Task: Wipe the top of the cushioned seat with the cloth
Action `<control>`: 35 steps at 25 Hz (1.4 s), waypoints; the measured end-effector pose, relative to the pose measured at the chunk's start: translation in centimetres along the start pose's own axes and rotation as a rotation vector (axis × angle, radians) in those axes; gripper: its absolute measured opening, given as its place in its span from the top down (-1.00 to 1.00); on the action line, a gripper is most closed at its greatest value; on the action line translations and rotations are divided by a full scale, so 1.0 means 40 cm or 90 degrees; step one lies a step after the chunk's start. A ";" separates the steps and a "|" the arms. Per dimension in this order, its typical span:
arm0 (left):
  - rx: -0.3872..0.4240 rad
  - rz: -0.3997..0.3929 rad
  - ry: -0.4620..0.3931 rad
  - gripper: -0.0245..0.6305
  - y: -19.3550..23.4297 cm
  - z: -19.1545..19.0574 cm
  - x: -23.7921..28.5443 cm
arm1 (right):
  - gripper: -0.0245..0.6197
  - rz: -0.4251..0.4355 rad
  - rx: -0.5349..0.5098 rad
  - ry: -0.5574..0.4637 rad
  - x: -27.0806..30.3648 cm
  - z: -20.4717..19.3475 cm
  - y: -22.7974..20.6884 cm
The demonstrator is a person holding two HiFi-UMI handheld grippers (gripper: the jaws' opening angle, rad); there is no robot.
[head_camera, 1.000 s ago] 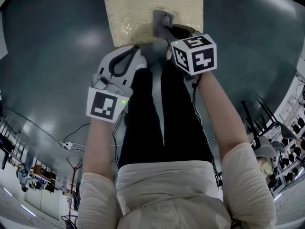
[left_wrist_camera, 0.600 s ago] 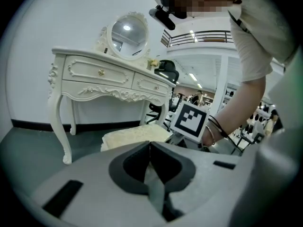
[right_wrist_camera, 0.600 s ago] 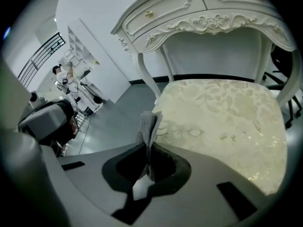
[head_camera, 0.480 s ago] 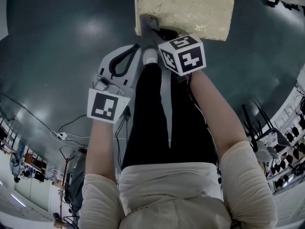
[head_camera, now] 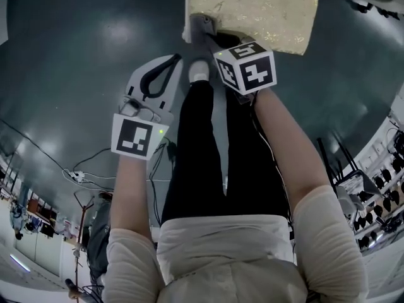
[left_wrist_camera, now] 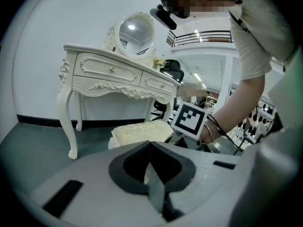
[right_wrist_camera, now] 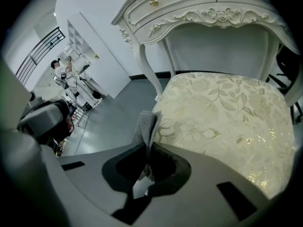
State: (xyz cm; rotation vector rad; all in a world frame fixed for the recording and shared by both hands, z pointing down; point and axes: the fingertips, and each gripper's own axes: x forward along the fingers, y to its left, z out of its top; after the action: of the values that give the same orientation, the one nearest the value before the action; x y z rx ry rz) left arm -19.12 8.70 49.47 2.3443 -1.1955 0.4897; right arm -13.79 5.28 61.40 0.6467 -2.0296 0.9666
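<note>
The cream brocade cushioned seat (head_camera: pixel 252 5) lies at the top of the head view and fills the right gripper view (right_wrist_camera: pixel 222 117). My right gripper (head_camera: pixel 202 27) is shut on a grey cloth (right_wrist_camera: pixel 147 126), which sticks out past the jaws at the seat's near left corner. Its marker cube (head_camera: pixel 246 68) sits just behind. My left gripper (head_camera: pixel 175 59) hangs over the floor to the left of the seat, apart from it. In its own view the left gripper (left_wrist_camera: pixel 150 143) has its jaws closed together with nothing between them.
A white carved dressing table (left_wrist_camera: pixel 113 74) with a round mirror (left_wrist_camera: pixel 136 32) stands behind the seat, its legs (right_wrist_camera: pixel 147 70) flanking the cushion. The floor (head_camera: pixel 76 55) is dark grey, with cables (head_camera: pixel 82 177) lying to the left. My legs and a shoe (head_camera: pixel 199 72) are below the seat.
The right gripper with the cloth has slid from the middle of the seat's near edge to its left corner. The left gripper stays beside my leg.
</note>
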 end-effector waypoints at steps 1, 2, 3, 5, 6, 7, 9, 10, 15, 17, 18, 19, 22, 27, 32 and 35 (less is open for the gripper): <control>0.003 0.001 -0.001 0.92 -0.003 0.006 0.007 | 0.84 -0.005 -0.007 0.003 -0.005 -0.002 -0.009; 0.003 0.002 -0.003 0.92 -0.006 0.012 0.013 | 0.84 -0.010 -0.014 0.007 -0.011 -0.004 -0.020; -0.001 0.004 -0.006 0.92 -0.007 0.019 0.020 | 0.84 -0.014 -0.017 0.009 -0.017 -0.007 -0.031; -0.008 0.011 -0.013 0.92 -0.008 0.032 0.028 | 0.84 -0.019 -0.016 0.012 -0.027 -0.013 -0.051; -0.008 0.013 -0.015 0.92 -0.009 0.037 0.031 | 0.84 -0.020 -0.013 0.012 -0.031 -0.016 -0.060; -0.008 0.014 -0.016 0.92 -0.012 0.040 0.034 | 0.84 -0.020 -0.012 0.012 -0.036 -0.018 -0.068; -0.008 0.015 -0.014 0.92 -0.022 0.043 0.044 | 0.84 -0.020 -0.011 0.013 -0.046 -0.025 -0.085; -0.010 0.015 -0.014 0.92 -0.028 0.044 0.051 | 0.84 -0.019 -0.011 0.013 -0.051 -0.028 -0.093; -0.018 0.011 -0.019 0.92 -0.066 0.057 0.094 | 0.84 -0.013 -0.010 0.011 -0.078 -0.046 -0.136; -0.017 0.005 -0.017 0.92 -0.083 0.063 0.114 | 0.84 -0.014 -0.004 0.009 -0.089 -0.052 -0.154; -0.016 0.002 -0.016 0.92 -0.092 0.066 0.123 | 0.84 -0.015 0.000 0.009 -0.095 -0.055 -0.163; -0.016 -0.001 -0.014 0.92 -0.100 0.070 0.133 | 0.84 -0.016 0.004 0.008 -0.101 -0.058 -0.173; -0.017 -0.006 -0.014 0.92 -0.119 0.081 0.165 | 0.84 -0.019 0.018 0.004 -0.121 -0.071 -0.207; -0.009 -0.017 -0.019 0.92 -0.162 0.105 0.225 | 0.84 -0.025 0.034 -0.001 -0.158 -0.095 -0.278; 0.000 -0.035 -0.009 0.92 -0.222 0.115 0.273 | 0.84 -0.037 0.054 -0.009 -0.206 -0.127 -0.346; 0.004 -0.041 -0.007 0.92 -0.247 0.110 0.293 | 0.84 -0.041 0.064 -0.013 -0.224 -0.150 -0.372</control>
State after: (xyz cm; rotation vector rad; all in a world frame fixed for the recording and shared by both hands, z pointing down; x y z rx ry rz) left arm -3.99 3.65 49.35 2.3861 -1.1210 0.4600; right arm 4.35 2.45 62.59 0.7733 -1.9752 1.0322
